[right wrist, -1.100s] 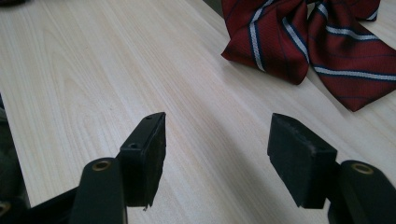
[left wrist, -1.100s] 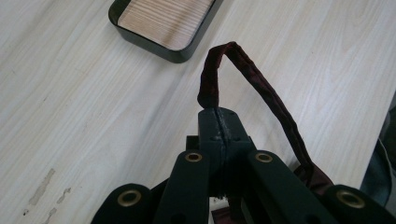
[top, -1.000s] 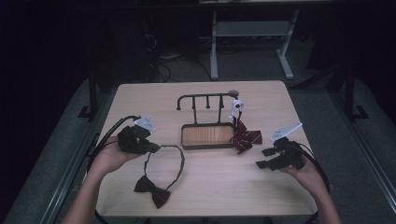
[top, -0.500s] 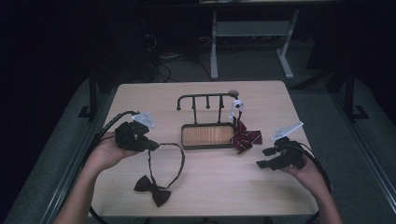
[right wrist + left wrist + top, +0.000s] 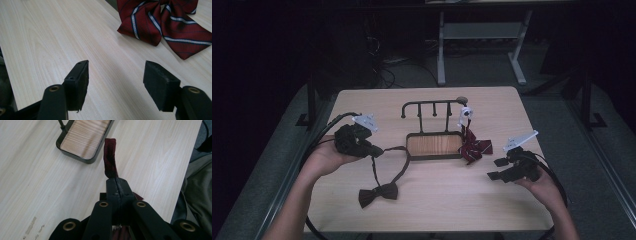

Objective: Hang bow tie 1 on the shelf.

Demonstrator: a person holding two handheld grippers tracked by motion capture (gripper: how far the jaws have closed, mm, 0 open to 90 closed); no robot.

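My left gripper (image 5: pixel 376 150) is shut on the neck strap (image 5: pixel 110 157) of a dark bow tie, lifting the strap's loop (image 5: pixel 388 159) off the table. The bow tie's knot (image 5: pixel 378 194) still lies on the wood near the front. A black rack (image 5: pixel 433 131) with a wooden base (image 5: pixel 85 138) and hooks stands at the table's middle. A red striped bow tie (image 5: pixel 473 147) (image 5: pixel 165 23) hangs from the rack's right end and rests on the table. My right gripper (image 5: pixel 495 168) (image 5: pixel 116 85) hovers open to the right of it, with nothing between its jaws.
The wooden table (image 5: pixel 437 210) stands on a grey floor; a white metal frame (image 5: pixel 482 45) stands behind it. Cables trail from both grippers over the table's edges. A small white tag or clip (image 5: pixel 465 114) sits on the rack's right end.
My left gripper has risen a little with the strap, pulling the loop up and straighter. The right gripper has kept still.
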